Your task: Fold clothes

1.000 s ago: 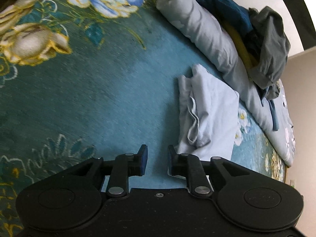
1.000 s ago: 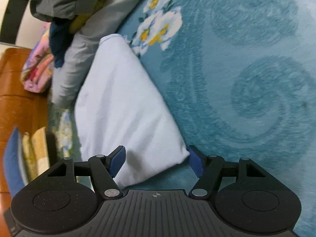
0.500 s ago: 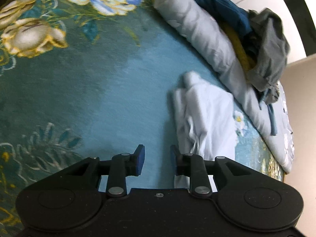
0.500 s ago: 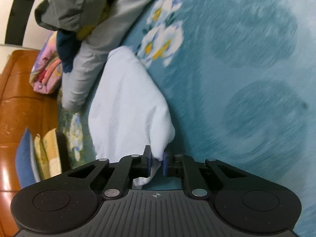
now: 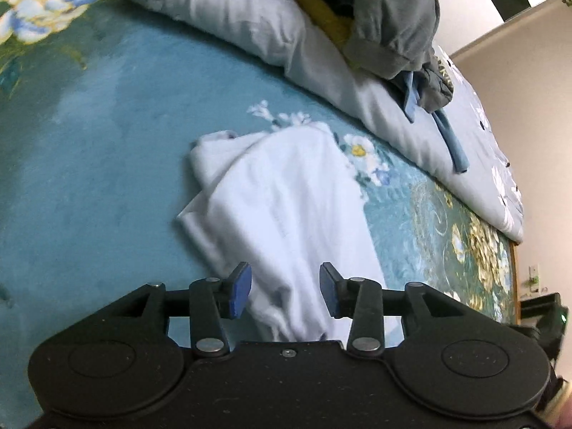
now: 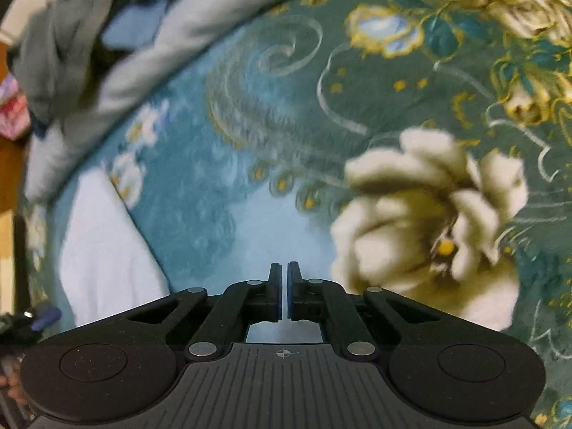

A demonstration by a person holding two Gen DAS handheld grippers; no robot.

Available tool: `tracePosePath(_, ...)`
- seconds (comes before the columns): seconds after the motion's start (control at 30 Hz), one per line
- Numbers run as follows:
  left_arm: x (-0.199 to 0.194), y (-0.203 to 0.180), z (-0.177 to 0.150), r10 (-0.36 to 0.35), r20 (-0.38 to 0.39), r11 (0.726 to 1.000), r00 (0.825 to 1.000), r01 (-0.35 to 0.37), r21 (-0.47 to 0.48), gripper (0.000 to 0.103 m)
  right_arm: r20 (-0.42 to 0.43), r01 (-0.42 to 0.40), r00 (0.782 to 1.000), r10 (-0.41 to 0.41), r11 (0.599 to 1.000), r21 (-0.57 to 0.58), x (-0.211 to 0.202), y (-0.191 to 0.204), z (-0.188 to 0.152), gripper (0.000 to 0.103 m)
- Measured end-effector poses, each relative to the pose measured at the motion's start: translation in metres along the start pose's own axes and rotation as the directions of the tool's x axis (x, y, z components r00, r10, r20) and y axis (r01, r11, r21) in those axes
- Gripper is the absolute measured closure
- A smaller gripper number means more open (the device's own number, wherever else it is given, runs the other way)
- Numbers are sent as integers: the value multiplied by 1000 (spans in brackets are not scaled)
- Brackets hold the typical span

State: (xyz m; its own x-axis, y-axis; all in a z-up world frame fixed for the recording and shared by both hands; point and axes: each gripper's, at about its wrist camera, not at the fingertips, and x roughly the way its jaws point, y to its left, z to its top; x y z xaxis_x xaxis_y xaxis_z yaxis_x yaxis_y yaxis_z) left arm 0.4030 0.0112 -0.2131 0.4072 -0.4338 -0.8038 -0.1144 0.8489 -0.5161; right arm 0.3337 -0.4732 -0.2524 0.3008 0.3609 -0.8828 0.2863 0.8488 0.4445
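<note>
Left gripper open wide, fingers straddling near end of folded white garment, not clamping it. Garment lies on teal floral bedspread, near grey quilt along far edge. Right gripper closed, empty, above bedspread; garment at its left.

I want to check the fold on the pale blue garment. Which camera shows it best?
The left wrist view: the pale blue garment fills the middle, folds and edges visible, between the open left gripper. The right wrist view catches only a blurred part at its left edge.
</note>
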Motion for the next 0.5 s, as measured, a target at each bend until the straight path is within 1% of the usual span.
tracePosePath(0.07, 3, -5, 7, 37, 20, 999, 999, -37, 21, 56, 11, -63, 998, 63, 998, 17, 4, 5, -10, 101)
tracePosePath(0.1, 6, -5, 13, 60, 25, 998, 998, -61, 31, 53, 15, -95, 995, 95, 995, 25, 9, 10, -18, 99)
tracePosePath(0.13, 9, -4, 19, 73, 24, 996, 997, -74, 45, 53, 18, -129, 992, 128, 991, 41, 14, 15, -25, 97)
tracePosePath(0.17, 12, -3, 26, 86, 24, 995, 996, -87, 58, 51, 22, -173, 985, 172, 982, 70, 21, 20, -36, 92)
tracePosePath(0.23, 22, 2, 39, 112, -1, 988, 994, -111, 110, 42, 33, -241, 970, 239, 962, 125, 37, 30, -54, 74)
tracePosePath(0.27, 27, 4, 45, 128, -13, 983, 992, -125, 137, 41, 41, -270, 963, 266, 950, 155, 45, 37, -65, 60)
tracePosePath(0.37, 46, 9, 63, 173, -62, 963, 983, -155, 222, 38, 39, -324, 946, 323, 922, 211, 66, 55, -90, 55)
tracePosePath(0.4, 50, 10, 68, 167, -74, 956, 983, -143, 256, 33, 38, -339, 940, 339, 913, 225, 71, 61, -98, 50)
tracePosePath(0.43, 55, 11, 73, 160, -86, 948, 983, -129, 290, 31, 42, -352, 935, 353, 905, 237, 76, 65, -105, 48)
tracePosePath(0.5, 66, 14, 81, 145, -121, 935, 982, -96, 342, 30, 60, -370, 928, 367, 893, 256, 86, 73, -111, 48)
